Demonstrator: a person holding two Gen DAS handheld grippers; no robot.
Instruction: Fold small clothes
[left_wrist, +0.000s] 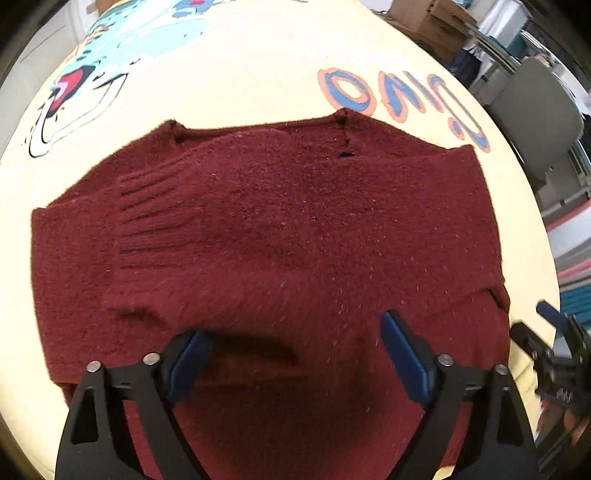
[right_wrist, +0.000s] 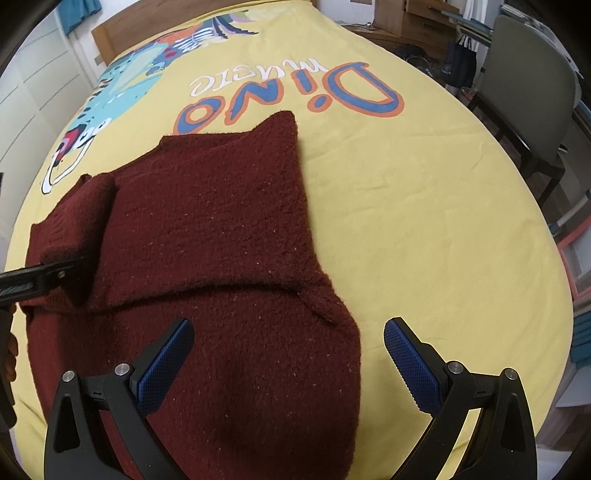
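Spread blue-padded left tongs (left_wrist: 295, 354) hover empty over the near hem of a maroon sweater (left_wrist: 258, 229), which lies partly folded on a yellow dinosaur-print bedsheet (right_wrist: 424, 221). Right tongs (right_wrist: 288, 354), likewise released and gripping nothing, straddle the garment's near right corner. Its long axis runs away from both tools toward the "Dino" lettering (right_wrist: 295, 99), so each arm sits about equally close for the next fold.

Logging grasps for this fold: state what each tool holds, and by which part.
Nothing is held. The left tool and the right tool both stand open above the near part of the dark red sweater, with no fabric pinched between the pads.
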